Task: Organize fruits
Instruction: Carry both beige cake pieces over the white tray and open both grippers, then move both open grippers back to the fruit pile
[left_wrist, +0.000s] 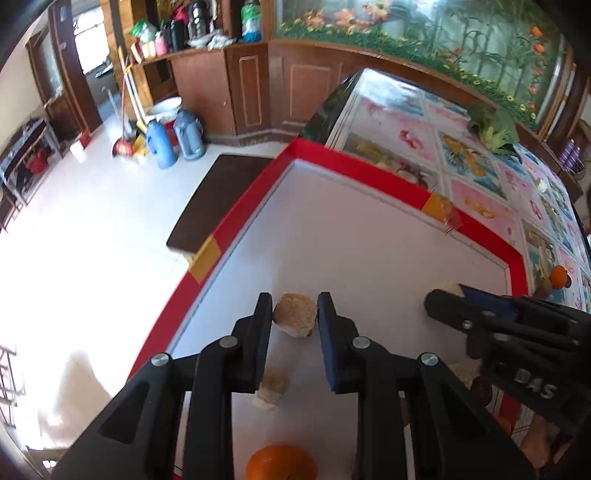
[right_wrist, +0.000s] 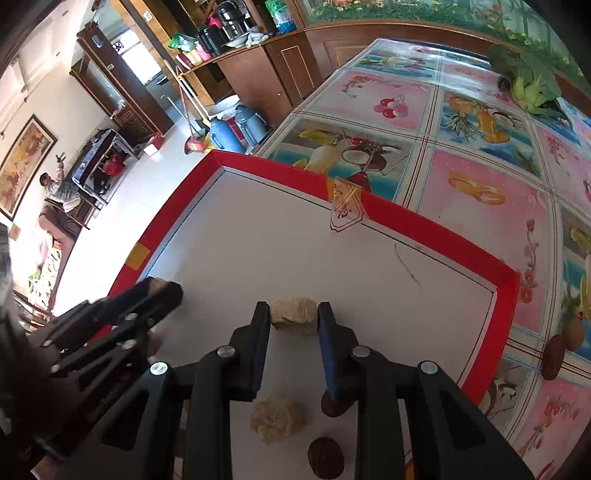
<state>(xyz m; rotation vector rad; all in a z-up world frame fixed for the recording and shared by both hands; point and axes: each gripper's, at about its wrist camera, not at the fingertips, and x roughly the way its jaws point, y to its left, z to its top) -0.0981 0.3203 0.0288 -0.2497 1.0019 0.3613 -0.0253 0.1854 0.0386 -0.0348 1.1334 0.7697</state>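
A white board with a red rim lies on the table. My left gripper is shut on a rough tan fruit just above the board near its left rim. My right gripper is shut on a pale tan fruit over the board's middle. Below the left gripper lie another pale lump and an orange. Below the right gripper lie a pale lump and two dark brown fruits. The right gripper's fingers show in the left wrist view.
The table wears a fruit-print cloth. An orange and a dark fruit lie off the board at the right. A green leafy bunch lies at the far end. A dark bench stands left of the table.
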